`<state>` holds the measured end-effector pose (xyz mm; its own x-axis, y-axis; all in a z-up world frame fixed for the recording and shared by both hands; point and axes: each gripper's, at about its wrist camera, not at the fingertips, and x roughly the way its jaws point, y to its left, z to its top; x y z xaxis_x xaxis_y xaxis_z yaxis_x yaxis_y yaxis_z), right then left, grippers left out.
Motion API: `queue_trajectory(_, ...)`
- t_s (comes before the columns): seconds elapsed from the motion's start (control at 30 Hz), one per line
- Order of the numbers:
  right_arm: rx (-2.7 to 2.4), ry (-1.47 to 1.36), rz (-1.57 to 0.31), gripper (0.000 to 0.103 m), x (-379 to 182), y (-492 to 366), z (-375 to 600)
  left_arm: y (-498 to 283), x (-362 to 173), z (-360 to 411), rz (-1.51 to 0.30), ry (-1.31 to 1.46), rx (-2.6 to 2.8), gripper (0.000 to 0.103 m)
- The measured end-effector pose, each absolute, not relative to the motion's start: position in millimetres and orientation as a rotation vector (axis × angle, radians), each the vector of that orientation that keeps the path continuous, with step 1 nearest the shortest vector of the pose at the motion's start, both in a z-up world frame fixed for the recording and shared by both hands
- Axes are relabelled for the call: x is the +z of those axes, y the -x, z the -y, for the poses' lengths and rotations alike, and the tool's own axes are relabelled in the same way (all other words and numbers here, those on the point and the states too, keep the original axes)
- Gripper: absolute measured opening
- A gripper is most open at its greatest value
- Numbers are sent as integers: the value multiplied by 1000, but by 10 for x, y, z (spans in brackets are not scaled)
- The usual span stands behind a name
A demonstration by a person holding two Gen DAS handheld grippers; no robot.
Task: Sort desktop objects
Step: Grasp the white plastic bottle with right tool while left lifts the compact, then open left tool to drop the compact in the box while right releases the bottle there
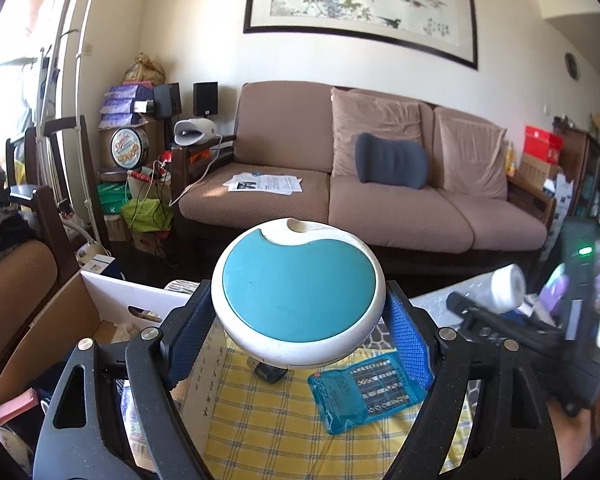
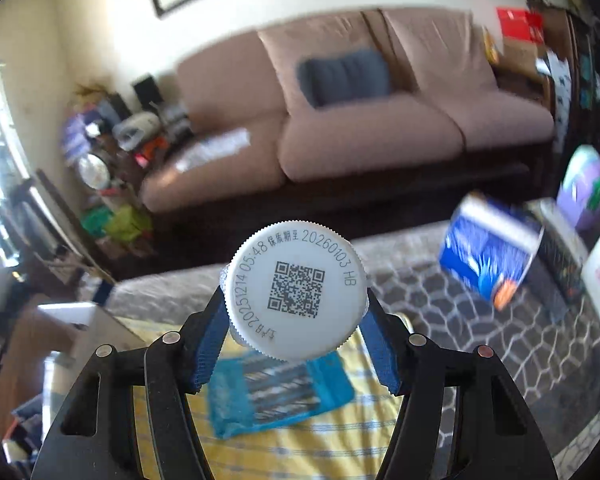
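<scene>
My left gripper [image 1: 300, 332] is shut on a round white case with a teal top [image 1: 298, 290] and holds it above the yellow checked cloth [image 1: 268, 428]. A blue plastic drill-bit case [image 1: 366, 394] lies on that cloth below it. My right gripper [image 2: 296, 344] is shut on a bottle with a white ribbed cap [image 2: 296, 294] that bears a QR code and a date print; only the cap shows. The blue drill-bit case [image 2: 276, 392] lies on the cloth [image 2: 320, 448] under it. This view is motion-blurred.
An open cardboard box [image 1: 112, 300] stands at the left. A ruler [image 1: 206, 384] lies on the cloth. A black tool [image 1: 512, 332] and a paper roll [image 1: 508, 288] lie at the right. A blue box [image 2: 488, 252] sits on the patterned cover [image 2: 460, 320]. A sofa [image 1: 380, 200] stands behind.
</scene>
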<state>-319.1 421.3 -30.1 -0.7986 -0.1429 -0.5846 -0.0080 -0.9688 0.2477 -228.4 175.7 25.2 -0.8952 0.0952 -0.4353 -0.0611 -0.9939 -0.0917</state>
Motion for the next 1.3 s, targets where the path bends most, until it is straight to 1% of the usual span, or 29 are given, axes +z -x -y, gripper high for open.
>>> queue_trajectory(0.2, -2838, -792, 329, 65, 138, 2889, -3977, 2190, 421, -1490, 185, 672, 3002, 80)
queue_trajectory(0.33, -2791, -720, 306, 65, 305, 2758, -3800, 2078, 562, -1212, 247, 623, 3050, 80)
queue_trajectory(0.4, -2754, -694, 301, 65, 357, 2729, -3697, 2024, 630, -1056, 281, 612, 3082, 80)
queue_trajectory(0.57, -2686, -662, 273, 65, 421, 2692, -3467, 1870, 721, -545, 437, 543, 3166, 80)
queue_trajectory(0.67, -2625, -642, 262, 64, 452, 2667, -3278, 1809, 728, -213, 485, 563, 3238, 80)
queue_trajectory(0.73, -2576, -624, 250, 65, 467, 2652, -3131, 1786, 711, 57, 567, 581, 3279, 80)
queue_trajectory(0.8, -2539, -623, 223, 65, 471, 2650, -2974, 1820, 626, 323, 687, 604, 3303, 80)
queue_trajectory(1.03, -2437, -603, 57, 65, 385, 2627, -2155, 2167, 77, 973, 1004, 951, 3231, 80)
queue_trajectory(1.23, -2335, -642, -34, 65, 79, 2680, -1538, 2336, -349, 1218, 1166, 1125, 3108, 80)
queue_trajectory(1.3, -2337, -664, -63, 64, -32, 2729, -1447, 2369, -430, 1225, 1173, 1160, 3080, 80)
